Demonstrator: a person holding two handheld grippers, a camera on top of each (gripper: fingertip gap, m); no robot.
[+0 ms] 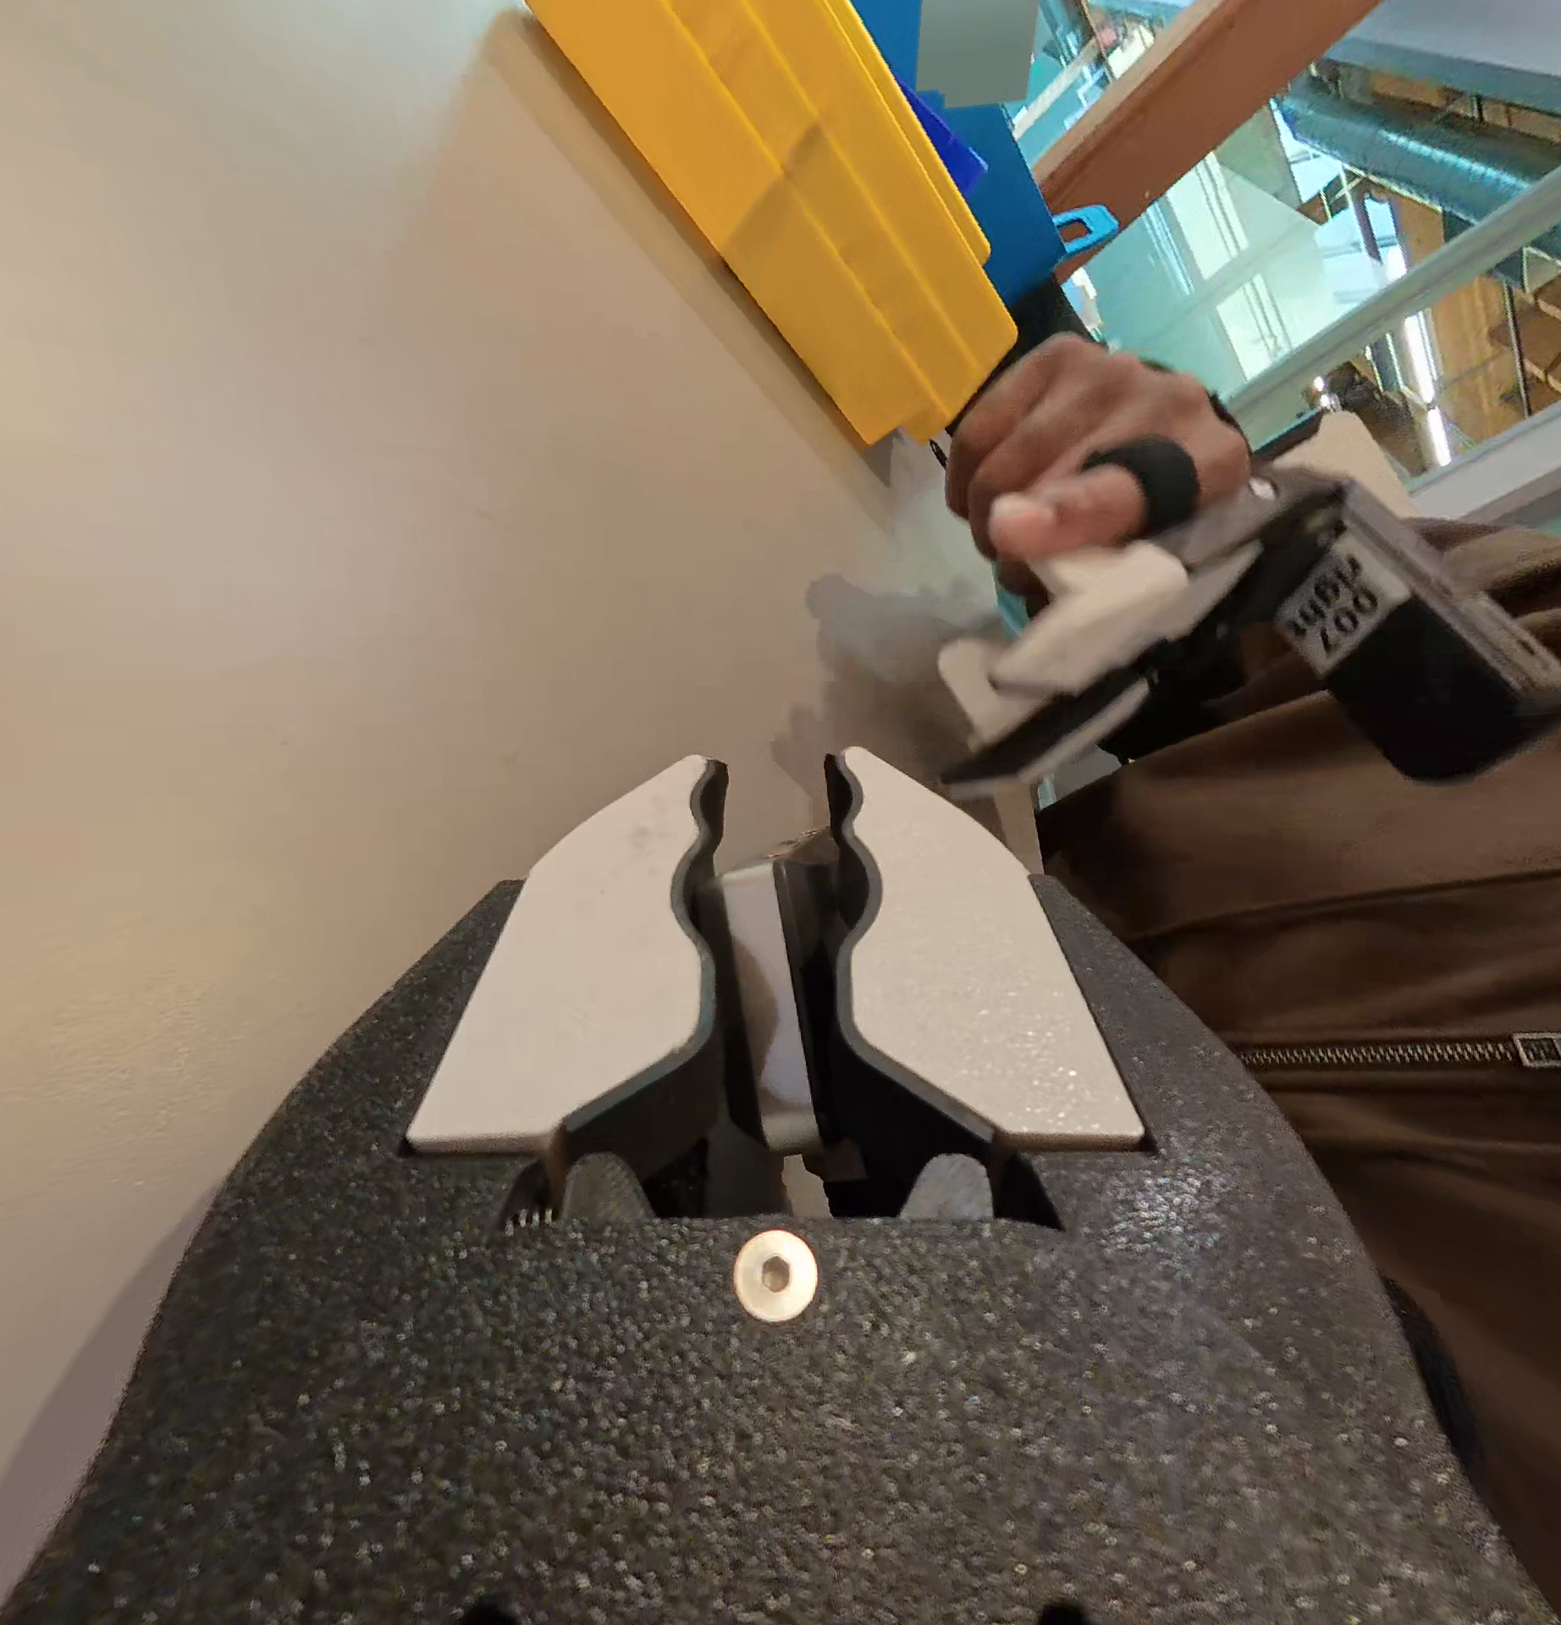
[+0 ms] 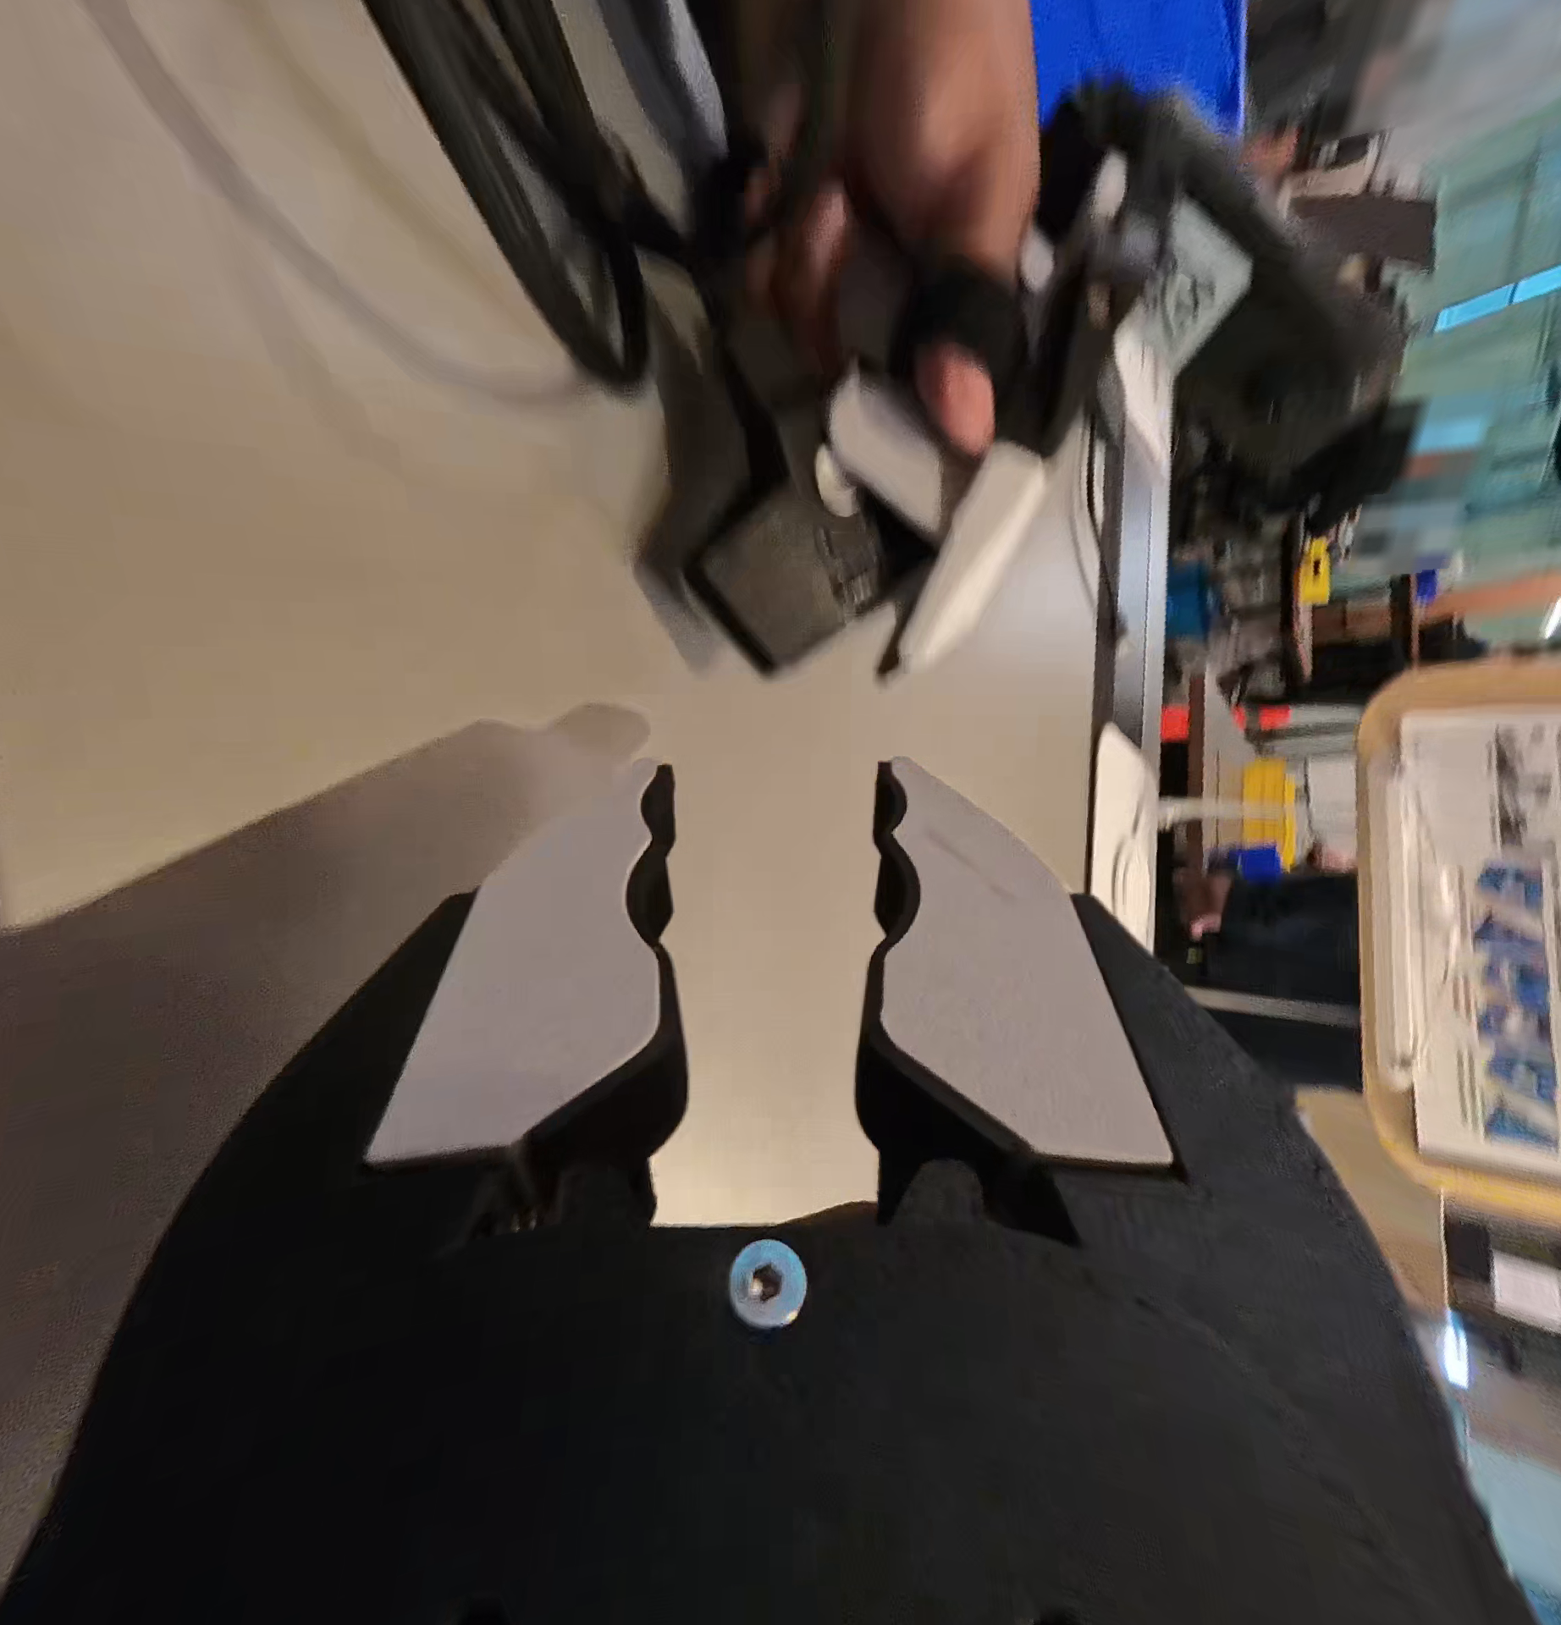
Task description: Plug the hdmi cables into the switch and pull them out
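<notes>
Nearest the lens in the left wrist view, the left gripper (image 1: pixel 775 774) has its fingers part-closed on a small grey-and-black block (image 1: pixel 781 958), which sits deep between them, well back from the tips. Beyond the tips lies bare cream tabletop (image 1: pixel 320 528), with free room ahead and to the left. A yellow bin (image 1: pixel 786 220) stands along the table's far edge with blue bins (image 1: pixel 979 141) behind it. To the right, a person's brown zipped jacket (image 1: pixel 1331 967) closes that side off.

The right gripper (image 2: pixel 774 778) stands wide open and has hold of nothing; bare tabletop shows between its fingers. Just ahead of it hangs the other gripper in a hand (image 2: pixel 918 176), blurred, so the two tools are near one another but apart. Dark cables (image 2: pixel 539 176) run across the table at the upper left. On the right, the table edge meets a grey upright post (image 2: pixel 1138 615), a white rounded thing (image 2: pixel 1120 844) beside it.

A black block (image 1: pixel 1410 668) on the right tool bears raised lettering. A pale-rimmed tray (image 2: pixel 1375 879) at the right edge holds a printed sheet, too blurred to read.
</notes>
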